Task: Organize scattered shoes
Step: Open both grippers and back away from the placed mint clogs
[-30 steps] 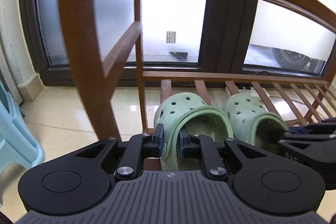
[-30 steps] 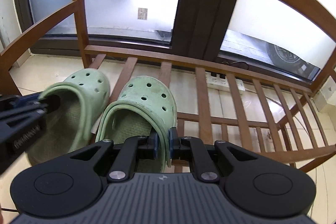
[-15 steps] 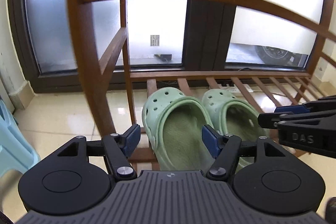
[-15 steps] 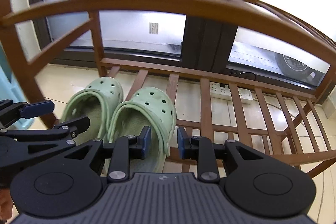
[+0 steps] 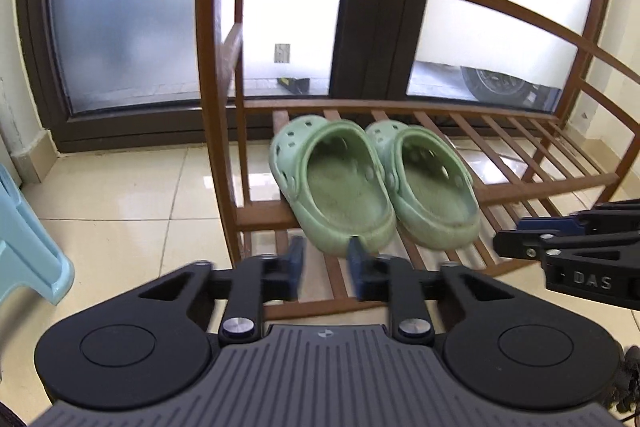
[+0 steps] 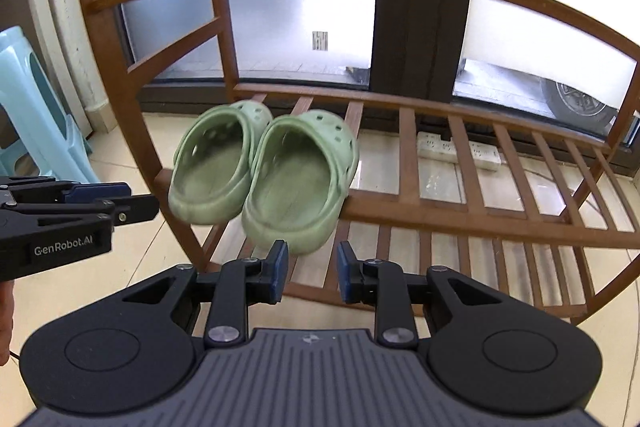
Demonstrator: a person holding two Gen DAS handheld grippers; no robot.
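Two pale green foam clogs (image 5: 372, 183), rounded and punched with holes over the toes, side by side on a slatted shelf of the brown wooden shoe rack (image 5: 520, 187), toes toward the window, heels jutting over the front rail. Left clog (image 6: 212, 167) touching right clog (image 6: 298, 179) along the inner sides; grainy, slightly soiled footbeds.

Left gripper (image 5: 325, 267): black, blue pads, jaws just closing, narrow gap, nothing between them, clear of the clog heel just beyond. Right gripper (image 6: 308, 273): same build, jaws just closing a little, parted, nothing held, just short of the right clog's heel.

Glossy cream floor tiles (image 5: 132, 203), frosted glass behind a dark frame.

Only from the left wrist: the rack's upper shelf slats at top right, the right gripper entering at the right edge. Only from the right wrist: a white power strip (image 6: 458, 151) on the floor behind the slats, the left gripper in from the left edge. Pale blue plastic stool (image 6: 36, 115) in both, fuller from the right wrist.
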